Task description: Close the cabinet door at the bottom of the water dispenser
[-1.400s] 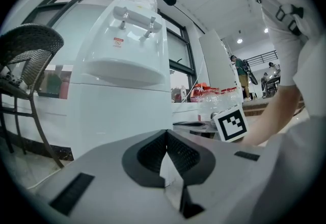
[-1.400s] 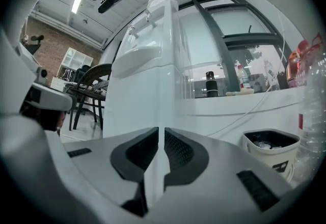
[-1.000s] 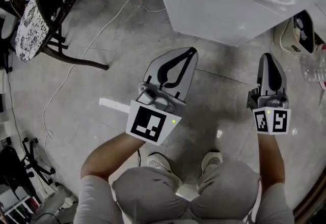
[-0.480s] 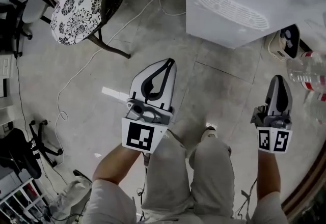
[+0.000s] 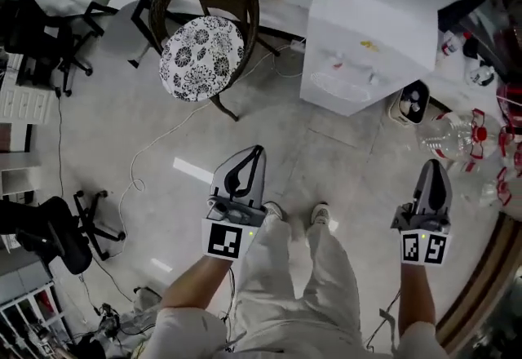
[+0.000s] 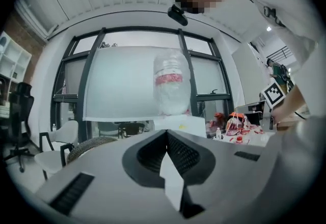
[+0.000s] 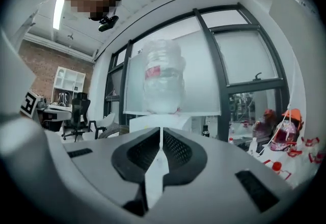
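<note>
Pale floor (image 5: 269, 133) (wicker chair (image 5: 201, 55), water dispenser (image 5: 367, 51))

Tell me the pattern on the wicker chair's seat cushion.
The seat cushion is white with a black floral print; head view shows it best.

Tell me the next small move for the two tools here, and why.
Probably step toward the water dispenser and lower the right tool to its base. Both it and the left tool are shut, empty and held level, well short of the dispenser. No view shows its bottom door, so whether that is open cannot be told yet.
</note>
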A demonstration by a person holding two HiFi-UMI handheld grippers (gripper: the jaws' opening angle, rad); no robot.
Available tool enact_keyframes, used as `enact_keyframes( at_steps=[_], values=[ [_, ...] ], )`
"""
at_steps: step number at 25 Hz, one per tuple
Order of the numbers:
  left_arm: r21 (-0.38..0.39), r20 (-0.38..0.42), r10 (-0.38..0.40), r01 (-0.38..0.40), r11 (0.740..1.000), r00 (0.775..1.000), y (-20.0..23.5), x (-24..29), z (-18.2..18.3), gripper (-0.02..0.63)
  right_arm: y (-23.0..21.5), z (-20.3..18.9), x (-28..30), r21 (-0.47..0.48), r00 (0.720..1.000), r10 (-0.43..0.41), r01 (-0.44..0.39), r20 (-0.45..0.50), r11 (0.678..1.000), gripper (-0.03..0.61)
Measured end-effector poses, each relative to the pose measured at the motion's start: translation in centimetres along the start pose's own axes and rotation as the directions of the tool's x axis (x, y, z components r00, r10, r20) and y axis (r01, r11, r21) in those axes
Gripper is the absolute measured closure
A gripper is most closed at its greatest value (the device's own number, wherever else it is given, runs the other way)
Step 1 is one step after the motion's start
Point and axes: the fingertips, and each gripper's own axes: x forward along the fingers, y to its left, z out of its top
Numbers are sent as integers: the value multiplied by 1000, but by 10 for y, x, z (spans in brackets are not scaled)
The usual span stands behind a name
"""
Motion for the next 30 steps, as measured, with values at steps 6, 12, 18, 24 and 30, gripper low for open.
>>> enact_keyframes(
  at_steps=[6,12,18,24,30],
  values=[
    [-43,12,78,-77,996,997,2,-36,144,606,5,152,-57,30,1000,3,-2,-8,1000,549],
    [-78,37,145,-142,987,989,10,-77,209,606,12,221,-112,71,1000,12,-12,4,997,549],
    [-57,105,184,-179,982,977,20,-115,235,606,4,259,-140,30,996,8,-11,91,999,549],
    [-65,119,184,-177,982,976,16,-125,243,606,13,268,-142,-23,992,23,-20,126,1000,558],
    [-83,167,175,-164,983,970,12,-126,259,606,27,266,-143,-51,992,45,-39,121,998,563]
  ],
)
